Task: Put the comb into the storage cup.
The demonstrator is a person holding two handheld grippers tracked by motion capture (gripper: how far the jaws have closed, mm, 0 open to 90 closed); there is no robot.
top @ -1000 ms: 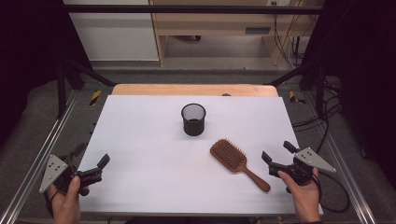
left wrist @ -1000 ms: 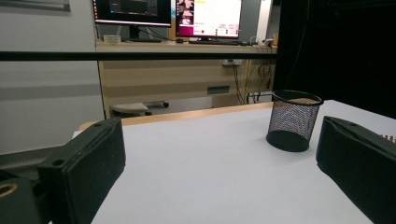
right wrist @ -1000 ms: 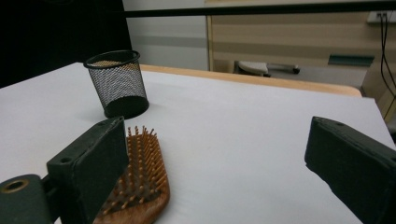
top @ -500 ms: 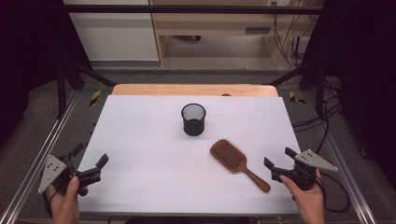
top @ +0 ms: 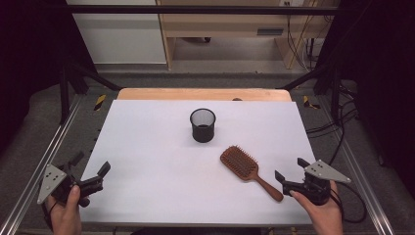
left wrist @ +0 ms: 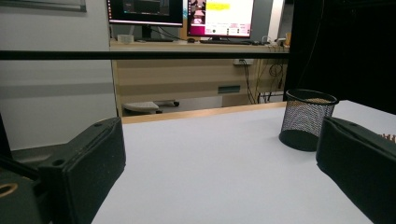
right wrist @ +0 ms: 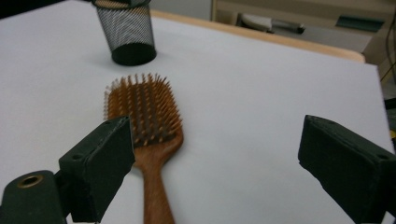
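A white surface (top: 147, 147) carries two things. A black mesh cup (top: 202, 125) stands upright a little behind the middle of the surface, its open mouth up. A wooden paddle hairbrush (top: 249, 171) lies flat, bristles up, toward the near right corner; its head points back toward the cup and its handle runs out toward the near right edge. Brush and cup lie near each other but apart.

The left hand-held gripper (top: 90, 171) sits at the near left corner, held in the person's left hand (top: 66, 215), with its jaws spread wide and nothing between them. One jaw lies over the left edge of the surface and the other beyond it. In the left gripper view the same jaws (left wrist: 219, 158) stand well apart, with bare white surface between them; the cup (left wrist: 308, 119) shows far off beside the right-hand jaw, and a few bristle tips (left wrist: 388, 136) show just past that jaw.

The right hand-held gripper (top: 291, 169) sits at the near right edge, held in the person's right hand (top: 323, 213), its jaws also wide apart and holding nothing. It lies just beside the end of the brush handle, not touching it as far as can be seen. In the right gripper view (right wrist: 215, 168) the hairbrush (right wrist: 144, 121) lies ahead, its handle close by the left-hand jaw, and the cup (right wrist: 128, 32) stands beyond it.
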